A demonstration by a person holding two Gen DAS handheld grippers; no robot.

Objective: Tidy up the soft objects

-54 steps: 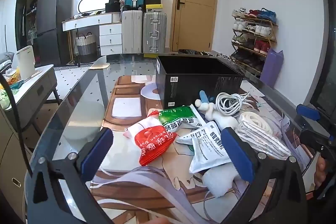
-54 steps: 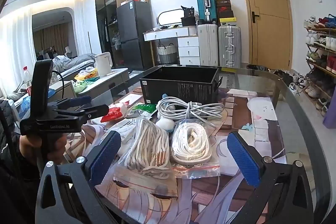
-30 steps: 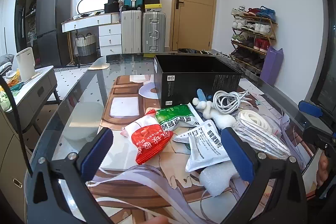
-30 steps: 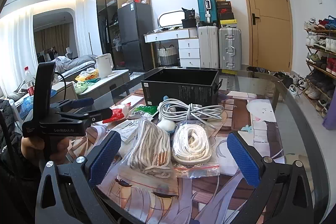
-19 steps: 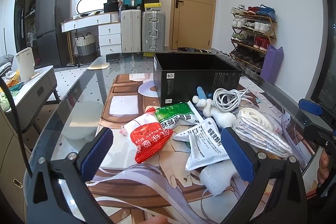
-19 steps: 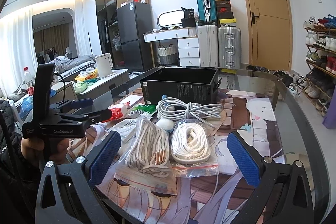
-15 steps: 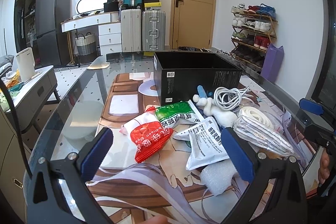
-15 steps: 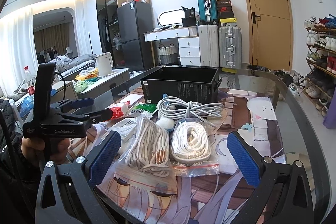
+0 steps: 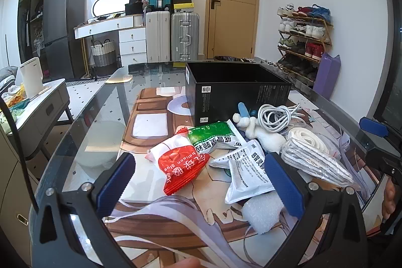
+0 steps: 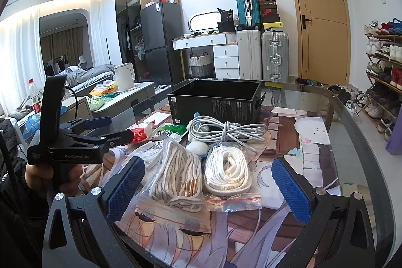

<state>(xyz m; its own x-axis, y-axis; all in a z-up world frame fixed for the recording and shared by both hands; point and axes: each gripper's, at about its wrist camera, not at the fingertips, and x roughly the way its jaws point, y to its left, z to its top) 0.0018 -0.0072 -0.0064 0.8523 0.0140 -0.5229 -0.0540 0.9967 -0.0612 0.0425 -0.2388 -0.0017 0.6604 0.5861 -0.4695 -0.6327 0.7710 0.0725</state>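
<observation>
On table in front of black box (image 9: 238,92): red pouch (image 9: 184,167), light, crinkly, prob slippery; pinch mid-body. Left gripper (image 9: 198,182) and right gripper (image 10: 208,187) both spread wide, holding nothing.

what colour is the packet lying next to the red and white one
Green and white packet, with printed text; it shows best in the left wrist view.
</observation>
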